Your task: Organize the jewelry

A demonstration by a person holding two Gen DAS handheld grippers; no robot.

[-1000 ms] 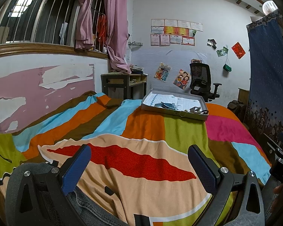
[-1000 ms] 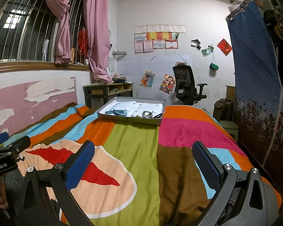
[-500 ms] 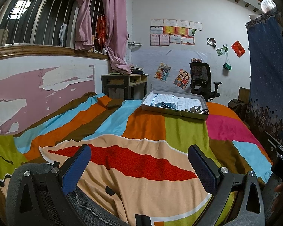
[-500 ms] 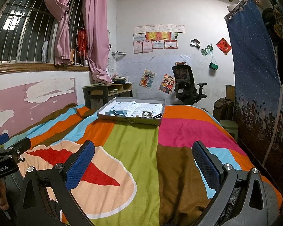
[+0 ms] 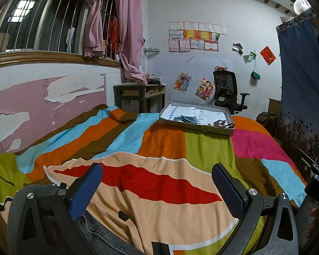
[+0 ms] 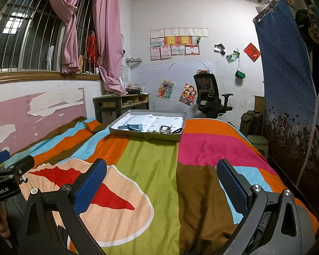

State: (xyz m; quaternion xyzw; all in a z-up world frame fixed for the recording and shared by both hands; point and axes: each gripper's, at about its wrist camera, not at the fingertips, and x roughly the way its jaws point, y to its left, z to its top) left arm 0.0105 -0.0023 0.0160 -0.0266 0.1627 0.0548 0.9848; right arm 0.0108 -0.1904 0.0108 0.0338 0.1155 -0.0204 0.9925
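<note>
A shallow grey box lid lies at the far end of the bed, lined with printed paper. In it lie a blue-grey watch and small metal pieces. A thin ring hangs at its front wall. My left gripper is open low over the near bedspread, far from the lid, nothing between its blue pads. My right gripper is open too, equally far back. Each gripper shows at the edge of the other's view.
A striped, many-coloured bedspread covers the bed. The peeling pink wall runs along the left. A desk and a black office chair stand beyond the bed. A blue fabric wardrobe is at the right.
</note>
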